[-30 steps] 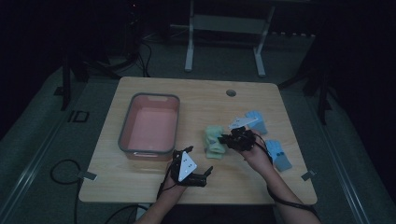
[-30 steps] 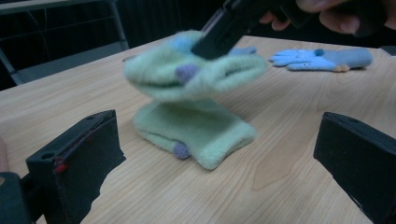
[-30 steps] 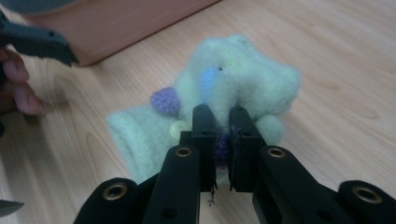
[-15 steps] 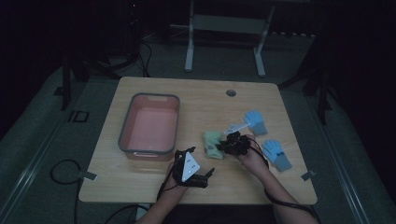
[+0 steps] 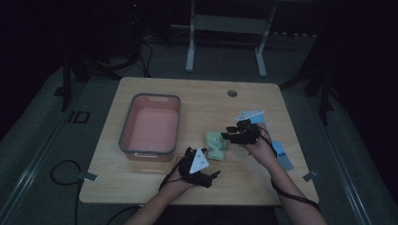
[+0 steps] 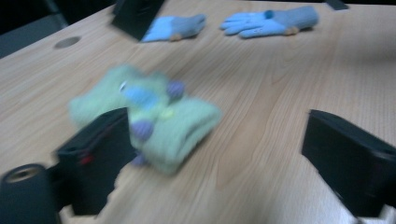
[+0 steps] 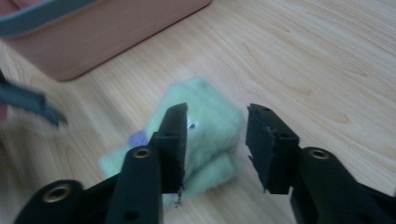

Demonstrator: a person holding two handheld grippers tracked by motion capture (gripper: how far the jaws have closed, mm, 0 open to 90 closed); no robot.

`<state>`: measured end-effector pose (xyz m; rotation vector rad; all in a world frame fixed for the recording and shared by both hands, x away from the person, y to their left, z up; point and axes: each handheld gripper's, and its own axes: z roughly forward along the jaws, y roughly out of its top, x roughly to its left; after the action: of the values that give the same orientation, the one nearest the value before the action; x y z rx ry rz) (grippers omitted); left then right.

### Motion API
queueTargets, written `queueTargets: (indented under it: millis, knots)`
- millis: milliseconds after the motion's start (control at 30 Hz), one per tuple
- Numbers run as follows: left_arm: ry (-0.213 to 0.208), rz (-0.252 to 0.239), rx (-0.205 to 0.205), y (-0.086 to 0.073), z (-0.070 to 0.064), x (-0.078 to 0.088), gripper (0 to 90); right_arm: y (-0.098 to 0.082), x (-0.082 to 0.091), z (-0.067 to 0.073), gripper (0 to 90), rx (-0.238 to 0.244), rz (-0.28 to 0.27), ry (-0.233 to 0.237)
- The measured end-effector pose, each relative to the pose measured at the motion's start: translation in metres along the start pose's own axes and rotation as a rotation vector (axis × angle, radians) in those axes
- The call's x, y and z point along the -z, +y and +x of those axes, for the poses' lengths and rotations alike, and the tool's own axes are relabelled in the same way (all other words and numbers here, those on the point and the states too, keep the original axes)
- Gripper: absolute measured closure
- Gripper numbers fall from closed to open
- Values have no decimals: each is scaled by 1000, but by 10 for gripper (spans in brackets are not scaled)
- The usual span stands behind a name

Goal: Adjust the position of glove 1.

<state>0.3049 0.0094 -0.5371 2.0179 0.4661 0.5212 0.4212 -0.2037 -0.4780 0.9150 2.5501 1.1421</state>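
Observation:
A folded green glove with purple and blue dots lies on the wooden table, right of the pink bin. My right gripper hovers at its right edge. Its jaws have just been opening, and in the right gripper view they stand apart above the glove without pressing it. My left gripper is near the front edge. Its jaws have just been closing a little but stay wide, and the glove lies beside one jaw, untouched.
Two blue gloves lie flat beyond the green one; one of them is by my right forearm. A round hole sits near the table's far edge.
The right gripper's jaws have opened off the green glove, which now lies loose on the table. The left gripper has shifted slightly toward the glove.

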Motion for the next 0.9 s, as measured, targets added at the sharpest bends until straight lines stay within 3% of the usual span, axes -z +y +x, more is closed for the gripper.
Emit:
queueTargets:
  millis: [67, 167, 267, 467, 567, 600, 667, 700, 800, 833, 867, 900]
  knots:
    - [-26, 17, -37, 5, 4, -8, 179, 4, -5, -4, 514, -17, 2, 17]
    - [-60, 68, -91, 10, 10, -22, 222, 5, -18, -8, 458, -37, -9, 78]
    - [-53, 129, -138, 9, 15, -35, 303, 2, -35, -13, 414, -47, 20, 81]
    - [-82, 210, -160, 2, 25, -47, 393, -13, -61, -22, 364, -79, 98, 124]
    - [-86, 212, -165, 0, 26, -49, 426, -17, -67, -25, 374, -93, 115, 157]
    - [-81, 215, -174, -1, 26, -50, 431, -18, -71, -28, 445, -141, 129, 213]
    - [-77, 215, -178, -2, 25, -51, 432, -18, -71, -28, 459, -138, 130, 217]
    - [-74, 215, -189, -3, 24, -51, 432, -19, -72, -28, 532, -156, 137, 230]
    - [-55, 217, -207, -3, 24, -52, 464, -19, -70, -27, 598, -162, 139, 227]
    - [-38, 225, -223, -2, 23, -52, 548, -17, -68, -24, 650, -149, 137, 208]
    - [-29, 230, -232, -1, 23, -52, 548, -17, -68, -24, 650, -149, 137, 208]
    - [-21, 238, -245, 2, 24, -51, 628, -15, -66, -21, 680, -134, 138, 188]
